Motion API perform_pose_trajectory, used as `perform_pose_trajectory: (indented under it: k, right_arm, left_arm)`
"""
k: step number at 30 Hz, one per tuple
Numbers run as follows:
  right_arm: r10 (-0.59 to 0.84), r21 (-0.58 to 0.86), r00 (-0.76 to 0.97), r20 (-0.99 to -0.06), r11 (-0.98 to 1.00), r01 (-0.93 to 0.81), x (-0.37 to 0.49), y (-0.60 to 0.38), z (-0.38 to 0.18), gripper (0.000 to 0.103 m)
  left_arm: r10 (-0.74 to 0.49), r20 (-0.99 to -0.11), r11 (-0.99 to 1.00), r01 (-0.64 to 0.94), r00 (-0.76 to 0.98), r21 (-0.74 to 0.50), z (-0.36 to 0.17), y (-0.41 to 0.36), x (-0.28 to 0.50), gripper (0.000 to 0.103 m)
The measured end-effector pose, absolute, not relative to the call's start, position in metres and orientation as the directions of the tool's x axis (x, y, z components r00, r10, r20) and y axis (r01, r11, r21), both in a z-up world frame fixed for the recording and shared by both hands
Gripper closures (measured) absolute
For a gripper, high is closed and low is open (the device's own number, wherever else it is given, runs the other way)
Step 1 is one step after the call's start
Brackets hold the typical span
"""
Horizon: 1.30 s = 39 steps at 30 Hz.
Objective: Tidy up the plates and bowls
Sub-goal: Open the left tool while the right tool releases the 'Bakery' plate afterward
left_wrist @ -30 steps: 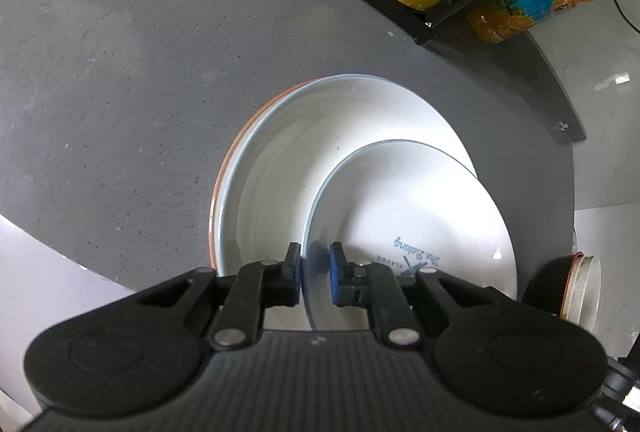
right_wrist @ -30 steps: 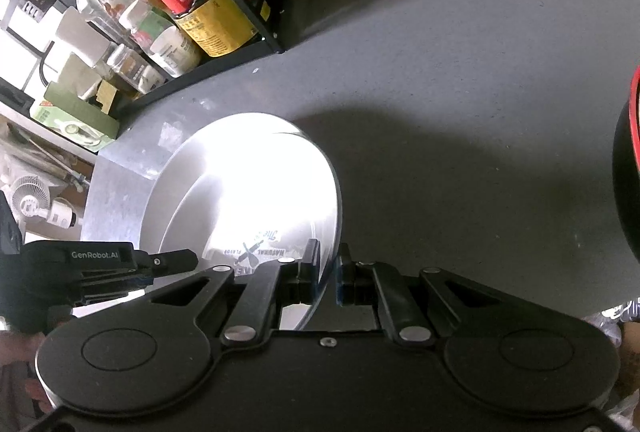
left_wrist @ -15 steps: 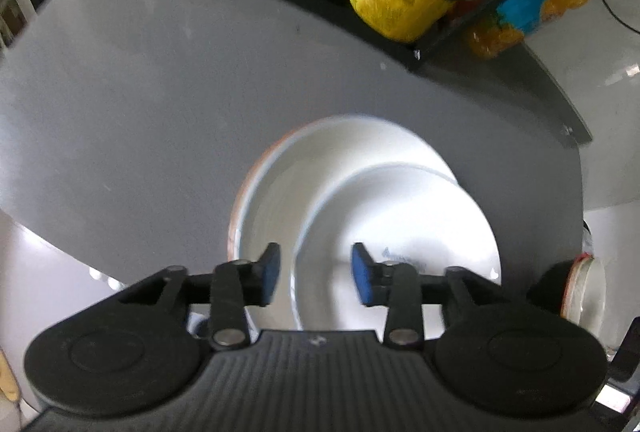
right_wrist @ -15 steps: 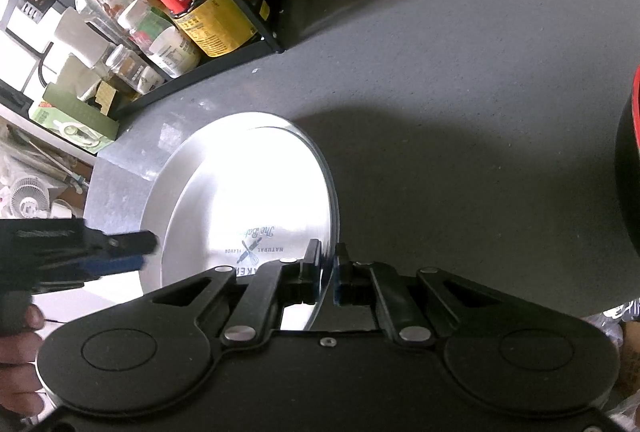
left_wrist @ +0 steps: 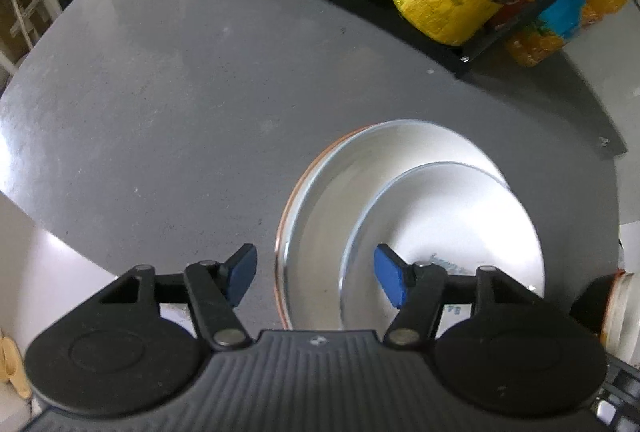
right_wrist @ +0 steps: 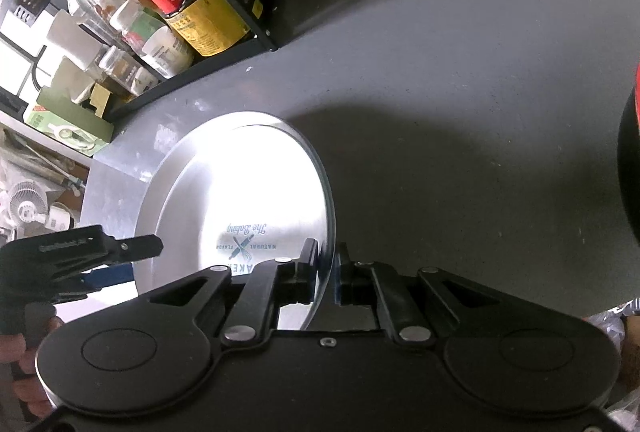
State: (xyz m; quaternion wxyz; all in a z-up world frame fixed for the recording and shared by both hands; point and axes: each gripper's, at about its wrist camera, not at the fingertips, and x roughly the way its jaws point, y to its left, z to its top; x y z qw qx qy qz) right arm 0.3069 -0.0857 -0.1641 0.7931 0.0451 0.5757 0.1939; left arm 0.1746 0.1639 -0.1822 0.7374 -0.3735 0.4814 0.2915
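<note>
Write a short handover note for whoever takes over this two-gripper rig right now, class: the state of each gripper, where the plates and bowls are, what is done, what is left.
Left gripper: jaws open, empty, hovering at the near edge of the stack.
Right gripper: jaws shut on the rim of the small white plate.
The small plate lies inside the large white plate, which sits on an orange-rimmed dish on the grey table.
A black bowl with a red rim stands apart at the right edge.
Done: plates nested.
Left: probably release the small plate, then deal with the bowl.
</note>
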Motion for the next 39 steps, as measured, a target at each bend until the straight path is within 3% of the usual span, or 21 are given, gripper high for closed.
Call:
perform_pose_trajectory:
  k: [5,12,39]
  right_arm:
    - [0.350,0.286,0.257,-0.901,0.923,-0.256,0.308,-0.084,-0.169,0.088]
    - [0.350,0.287,0.232,-0.908,0.920,-0.266,0.311,-0.074,-0.178,0.087]
    - [0.330,0.255,0.231,-0.915,0.919,-0.300,0.314,-0.065,-0.178,0.081]
  left_arm:
    - [0.062,-0.919,0.532,-0.792,0.389,-0.300,-0.189,0.168,0.173,0.058]
    - [0.080,-0.909,0.534,-0.788,0.409,-0.307,-0.185,0.173,0.169,0.066]
    - [0.051,-0.915,0.521,-0.792,0.401,-0.318,-0.187,0.184,0.171,0.069]
